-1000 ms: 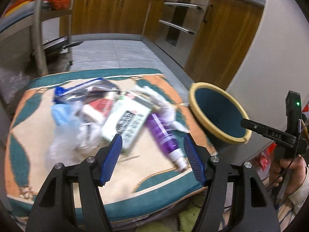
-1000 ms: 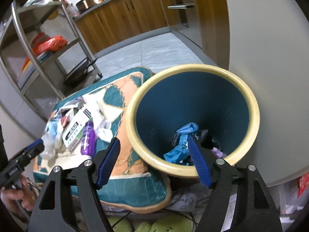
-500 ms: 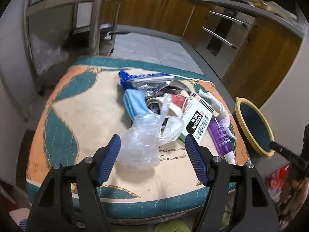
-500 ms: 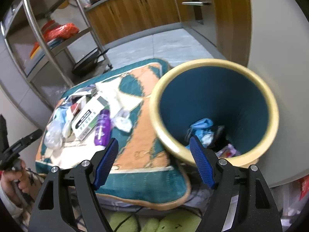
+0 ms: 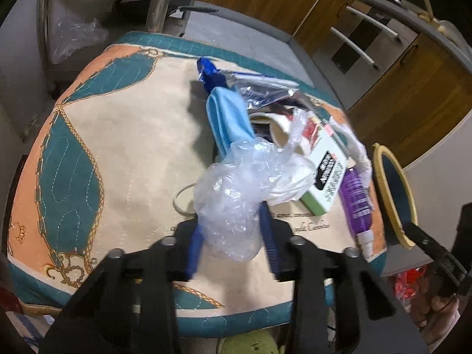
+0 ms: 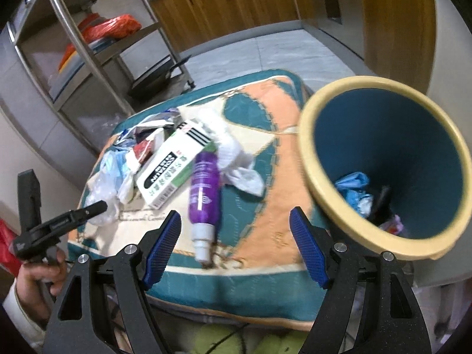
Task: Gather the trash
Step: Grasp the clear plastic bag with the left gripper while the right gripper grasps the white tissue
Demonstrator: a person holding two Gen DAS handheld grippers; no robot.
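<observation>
Home kitchen: wooden cabinets (image 6: 236, 8), steel rack (image 6: 97, 47).

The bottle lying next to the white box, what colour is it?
Purple, with a white cap. The bottle shows best in the right wrist view.

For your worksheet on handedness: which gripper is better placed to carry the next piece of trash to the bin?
Left. The left gripper has its jaws around the crumpled clear plastic bag; the right gripper hangs open and empty.

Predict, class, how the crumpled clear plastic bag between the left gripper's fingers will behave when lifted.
The clear plastic bag looks thin and crinkled, so it is probably very light and will squash in the left gripper. Its loose tail drapes toward the white box, so it may trail or snag there.
</observation>
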